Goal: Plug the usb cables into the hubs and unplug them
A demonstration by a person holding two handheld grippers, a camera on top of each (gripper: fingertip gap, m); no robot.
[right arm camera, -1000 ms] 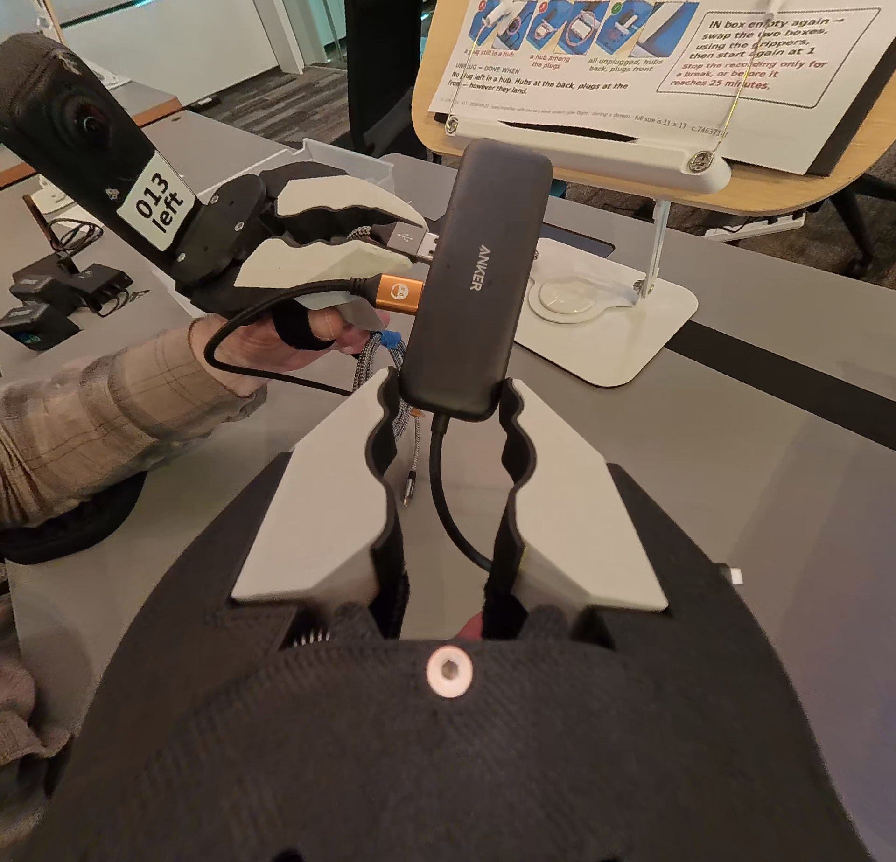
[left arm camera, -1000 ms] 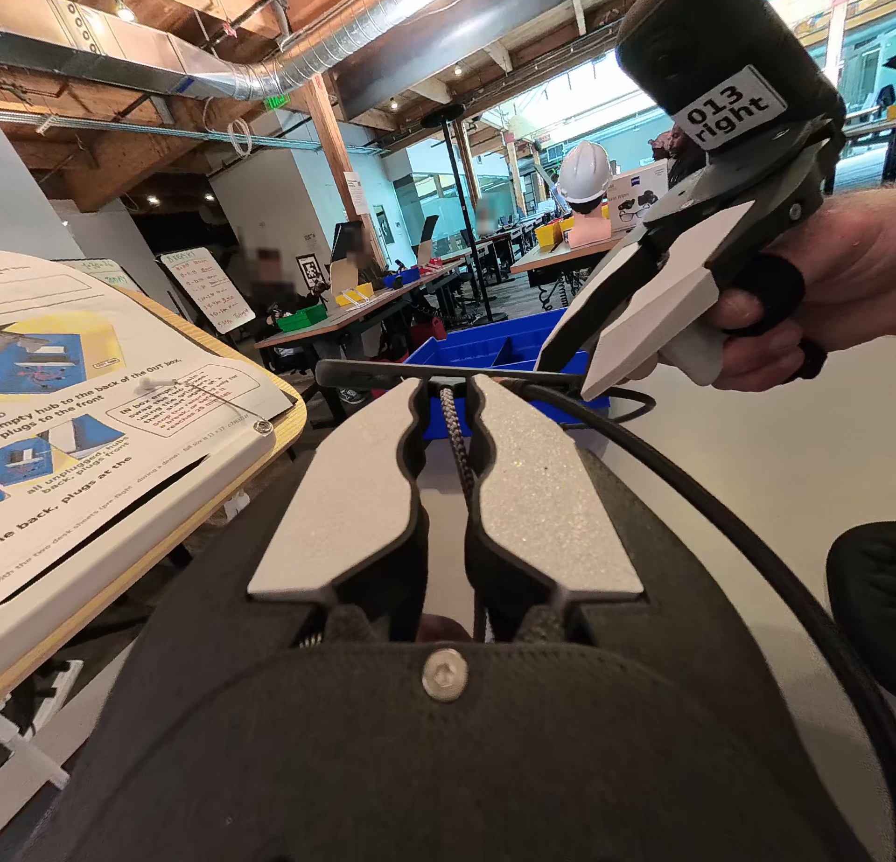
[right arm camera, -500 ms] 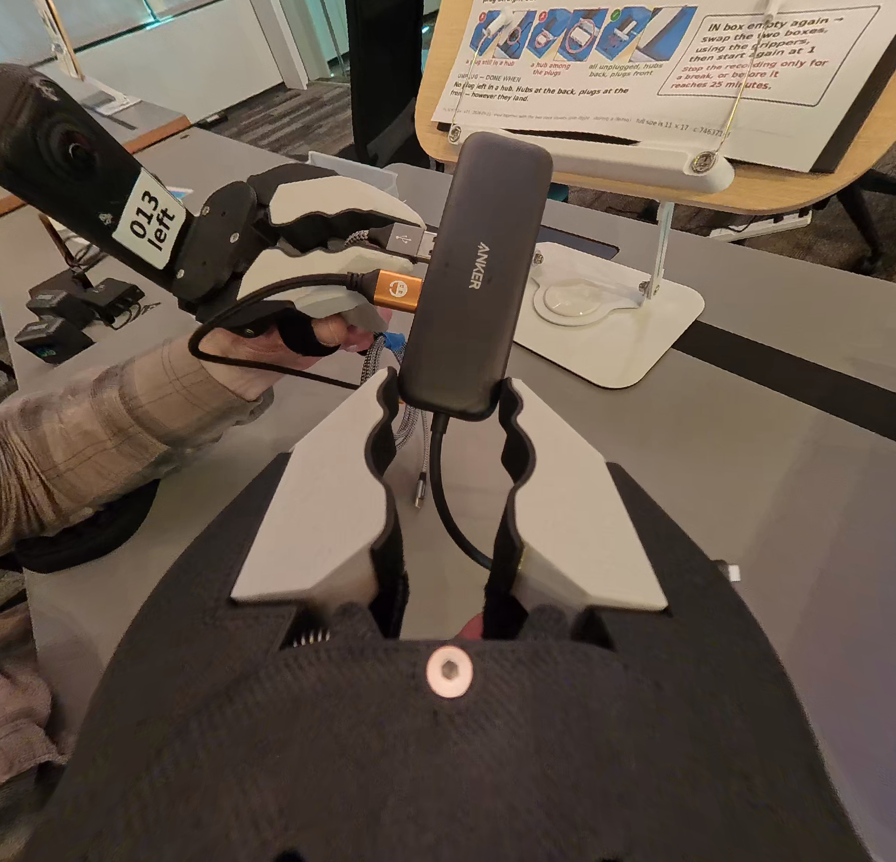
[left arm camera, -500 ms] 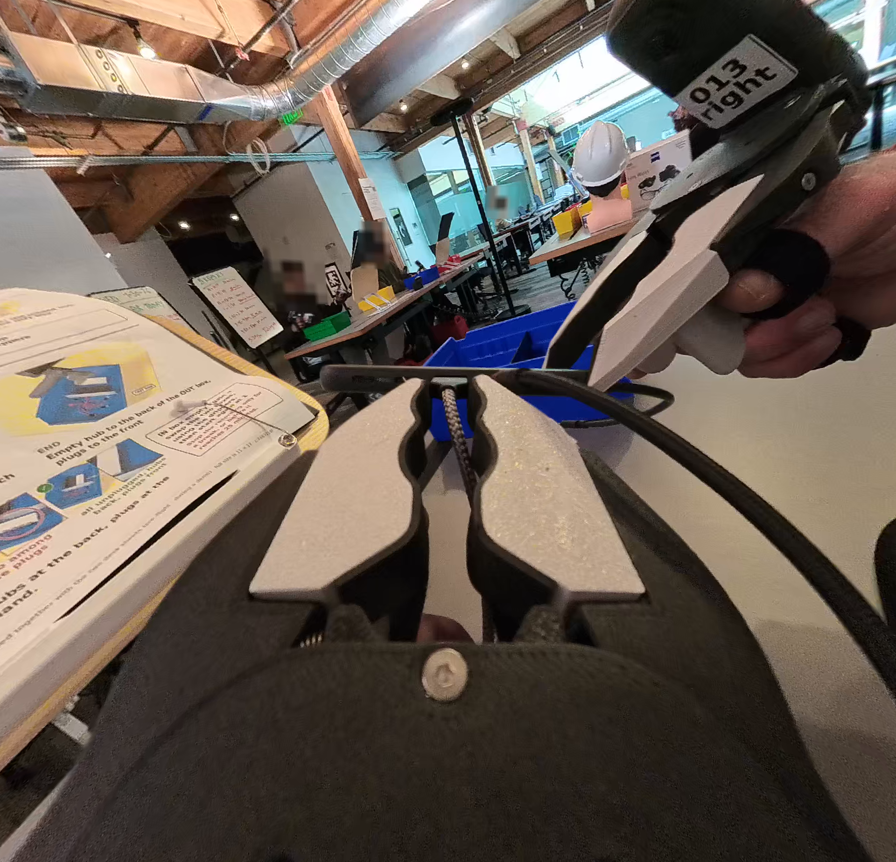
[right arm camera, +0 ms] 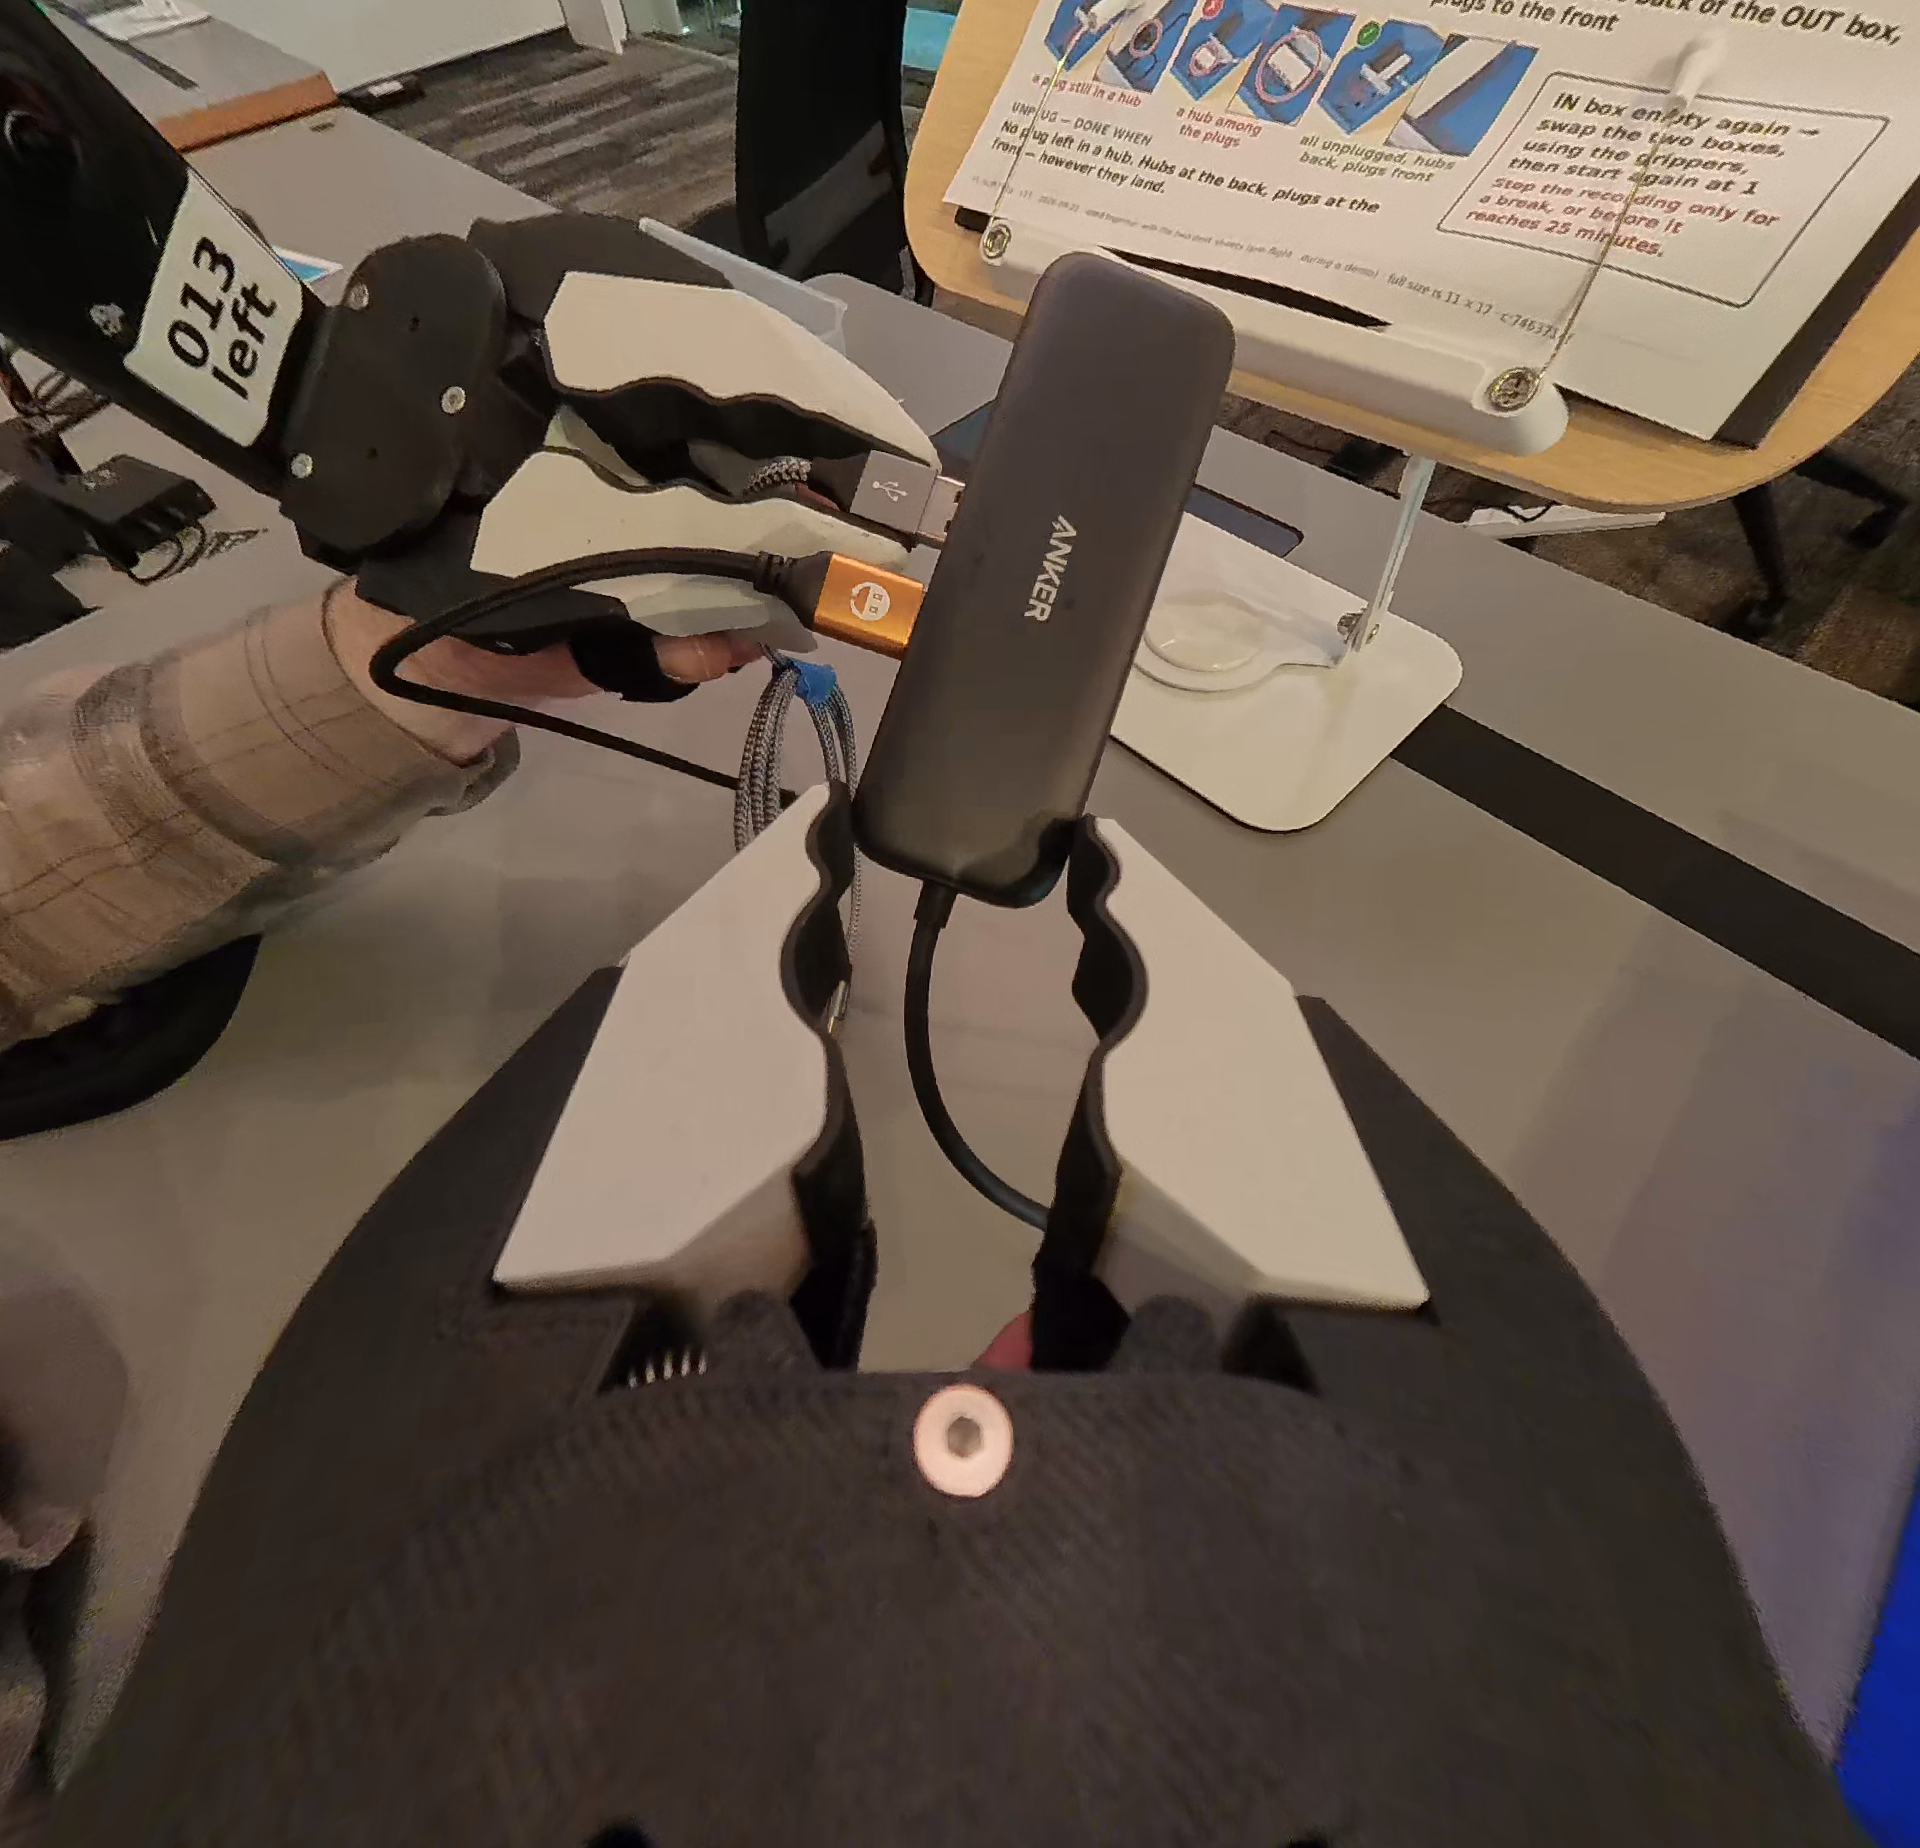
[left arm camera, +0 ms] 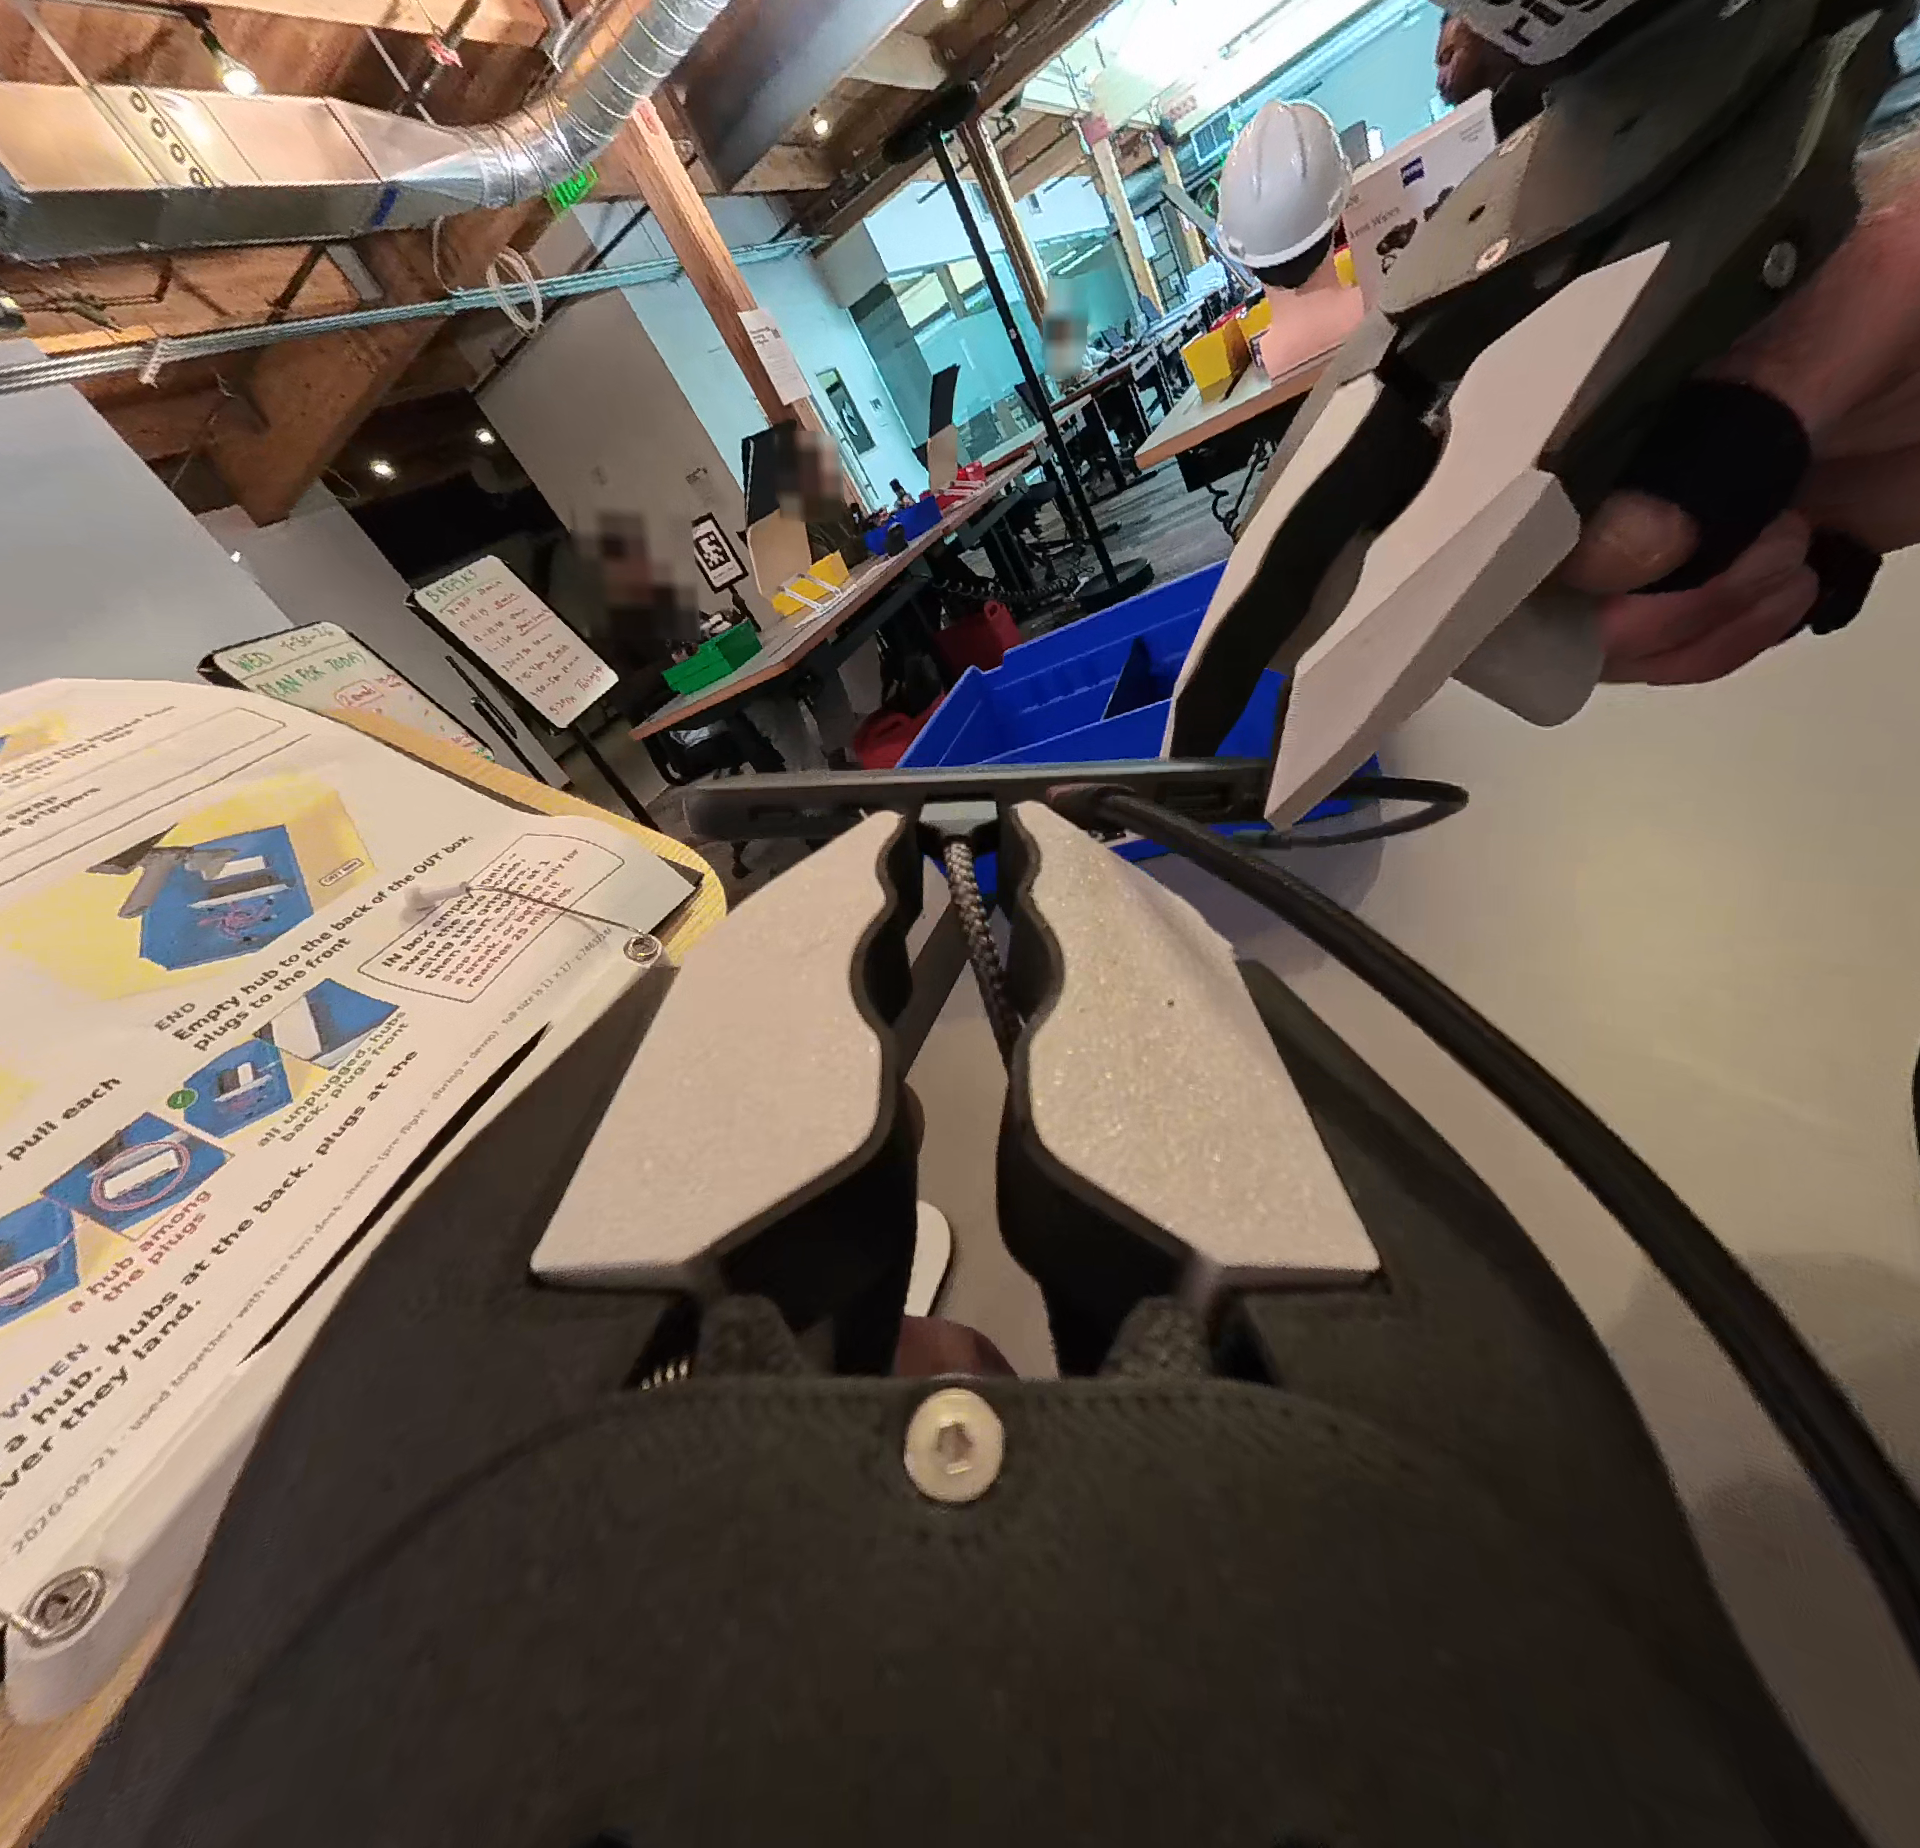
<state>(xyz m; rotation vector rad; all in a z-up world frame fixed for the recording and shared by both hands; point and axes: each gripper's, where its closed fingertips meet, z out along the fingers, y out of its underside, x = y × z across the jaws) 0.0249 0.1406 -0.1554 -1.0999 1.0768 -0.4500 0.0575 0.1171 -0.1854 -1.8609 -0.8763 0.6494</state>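
My right gripper is shut on the near end of a dark grey USB hub and holds it up above the table, pointing away. An orange plug on a black cable sits in the hub's left side. My left gripper is shut on a silver USB plug on a braided cable. The plug's metal tip meets the hub's left side above the orange plug. In the left wrist view my left gripper faces the hub edge-on, with the right gripper clamped on it.
A wooden document stand with an instruction sheet rises just behind the hub, on a white base. A blue bin sits on the grey table beyond the hub. Small black devices lie at the far left. My right fingertips sit around 6 centimetres from my left ones.
Both grippers have kept their grips. The hub and both grippers have drifted a little toward the document stand. The silver plug stays at the hub's side.
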